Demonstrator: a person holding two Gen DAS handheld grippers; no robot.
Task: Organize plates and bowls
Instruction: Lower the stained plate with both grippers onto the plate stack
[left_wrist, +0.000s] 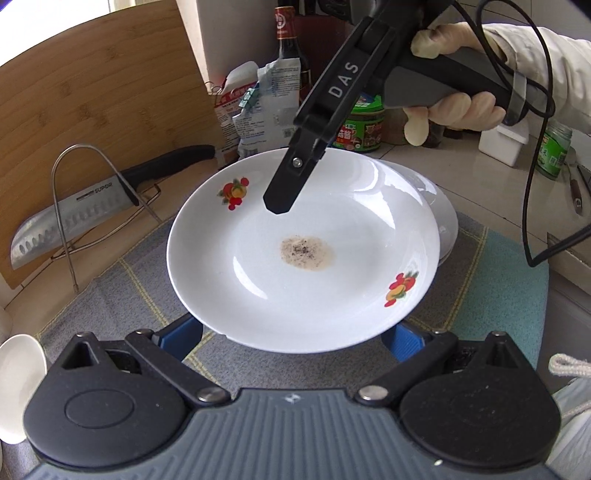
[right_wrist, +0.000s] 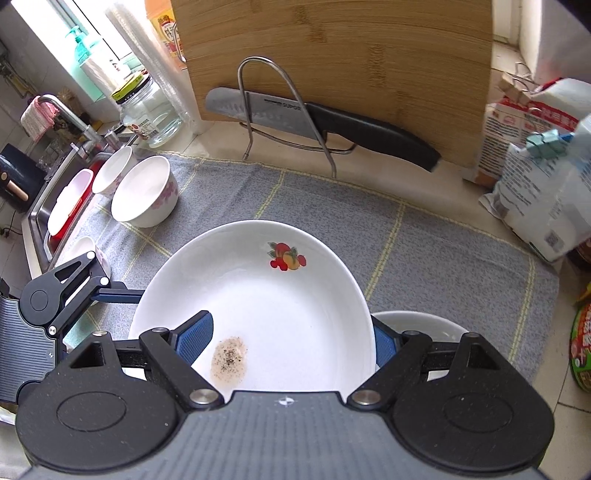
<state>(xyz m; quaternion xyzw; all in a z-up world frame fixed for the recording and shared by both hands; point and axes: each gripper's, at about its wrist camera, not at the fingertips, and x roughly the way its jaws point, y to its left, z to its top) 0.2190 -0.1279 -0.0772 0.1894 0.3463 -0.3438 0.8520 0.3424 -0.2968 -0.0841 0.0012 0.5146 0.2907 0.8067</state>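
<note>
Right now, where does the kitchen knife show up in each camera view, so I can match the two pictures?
Left wrist view: the kitchen knife sits at the left, blade down-left, resting in the wire rack before the cutting board.
Right wrist view: the kitchen knife lies across the upper centre, handle pointing right, in the same wire rack.
Shared landmark: the fruit-print plate with the brown stain, centred in both views.

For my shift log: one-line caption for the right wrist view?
Right gripper straddles the rim of a stained fruit-print plate over a grey mat, bowls left.
</note>
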